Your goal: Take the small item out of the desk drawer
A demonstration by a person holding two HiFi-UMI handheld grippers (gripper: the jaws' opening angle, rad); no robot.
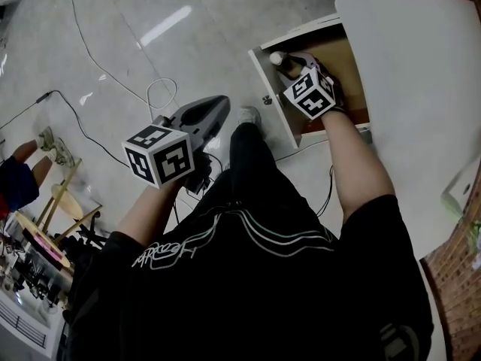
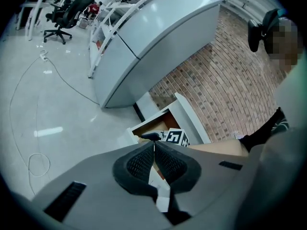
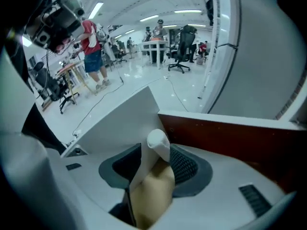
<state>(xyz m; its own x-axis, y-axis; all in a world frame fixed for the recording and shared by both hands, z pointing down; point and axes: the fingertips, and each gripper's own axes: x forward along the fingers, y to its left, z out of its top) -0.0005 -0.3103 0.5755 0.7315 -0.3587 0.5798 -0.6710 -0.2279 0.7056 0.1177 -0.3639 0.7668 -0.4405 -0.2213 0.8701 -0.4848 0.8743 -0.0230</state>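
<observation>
The desk drawer (image 1: 268, 81) is pulled open under the white desk top (image 1: 421, 74). My right gripper (image 1: 290, 66) reaches into it. A small tan bottle with a white cap (image 3: 157, 174) lies between the jaws of my right gripper (image 3: 152, 163). It rests against the right pad (image 3: 184, 164), and a gap shows beside the left pad, so the jaws are open. In the head view its white cap (image 1: 277, 58) shows at the drawer's front corner. My left gripper (image 1: 222, 101) hovers over the floor left of the drawer, shut and empty; its pads (image 2: 144, 162) meet.
The drawer's white front panel (image 3: 122, 116) and reddish-brown side wall (image 3: 230, 138) hem in the right gripper. A cable (image 1: 154, 89) loops over the glossy floor. A brick wall (image 2: 225, 90) flanks the desk. Clutter (image 1: 37, 247) sits at the lower left.
</observation>
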